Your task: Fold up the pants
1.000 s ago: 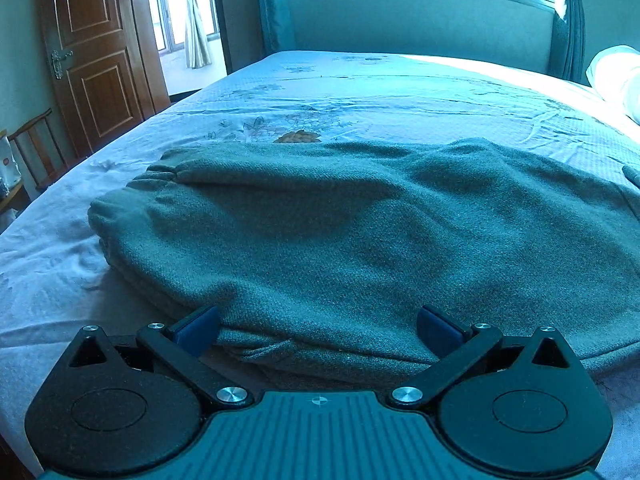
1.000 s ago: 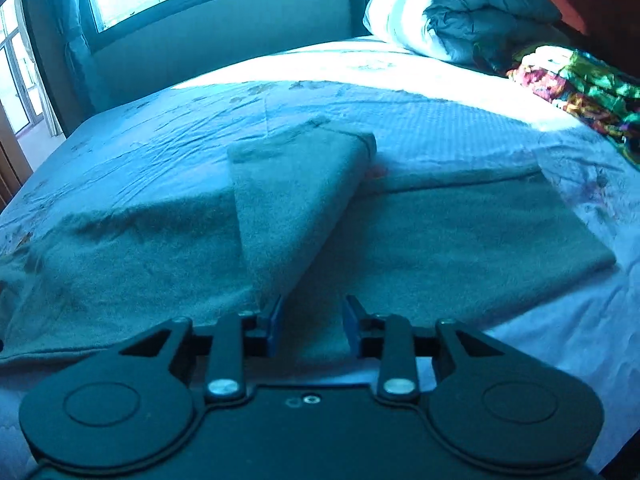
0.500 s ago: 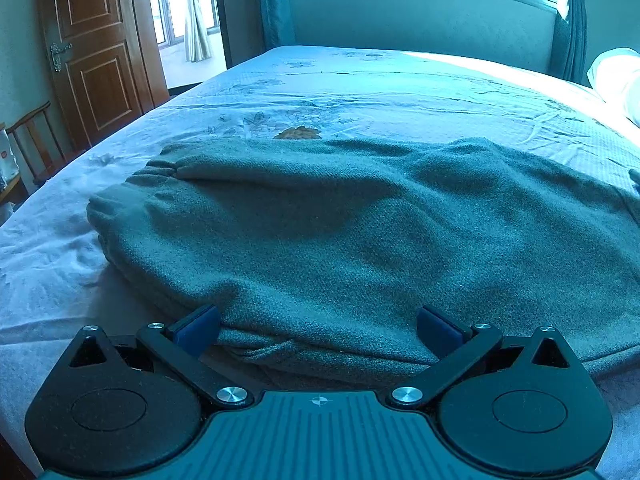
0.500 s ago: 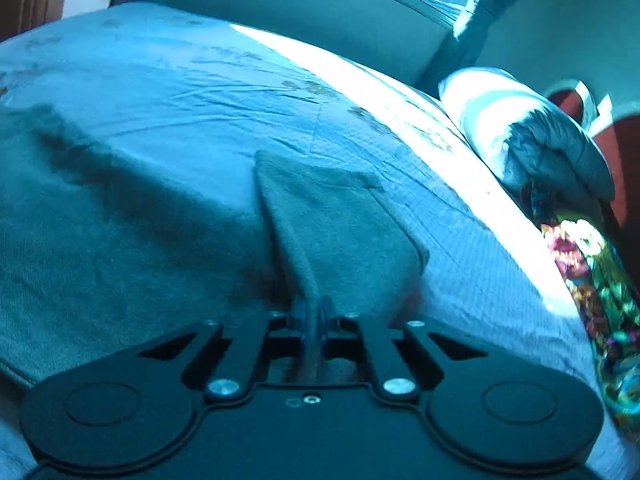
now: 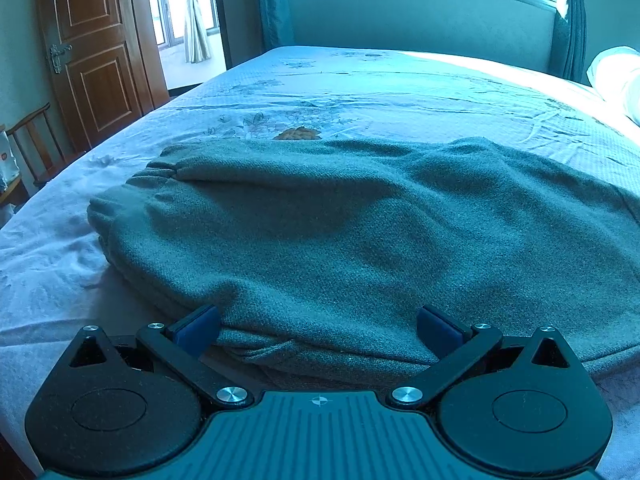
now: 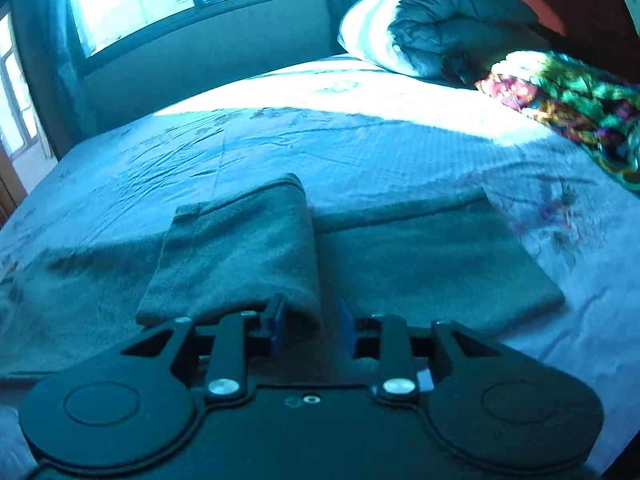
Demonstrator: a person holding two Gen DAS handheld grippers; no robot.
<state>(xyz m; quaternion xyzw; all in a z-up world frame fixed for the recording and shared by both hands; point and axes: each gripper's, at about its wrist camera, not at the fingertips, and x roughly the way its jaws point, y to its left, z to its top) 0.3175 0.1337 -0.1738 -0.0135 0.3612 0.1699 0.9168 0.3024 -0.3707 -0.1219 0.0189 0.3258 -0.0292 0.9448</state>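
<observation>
Right hand-held gripper [image 6: 310, 326]: jaws pinched shut on leg fold half a second back, have just been opening; now spread narrowly, fold edge between them, pads not pressing. Folded-over leg [image 6: 240, 256] dropped flat across pants [image 6: 420, 264], so first fold reads as placed. Left hand-held gripper [image 5: 318, 326]: unmoved, spread wide at waistband side [image 5: 320, 240]. Pants lie on bed [image 6: 320, 140]. Beyond: quilt [image 6: 440, 28].

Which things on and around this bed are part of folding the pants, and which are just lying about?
Part of the job:
- pants, spread on the bed, one leg end folded back over them
- left gripper, open at the near edge
- right gripper, jaws just opened, fabric loose between them

Lying about:
- rolled duvet
- colourful cloth
- chair
- door
</observation>
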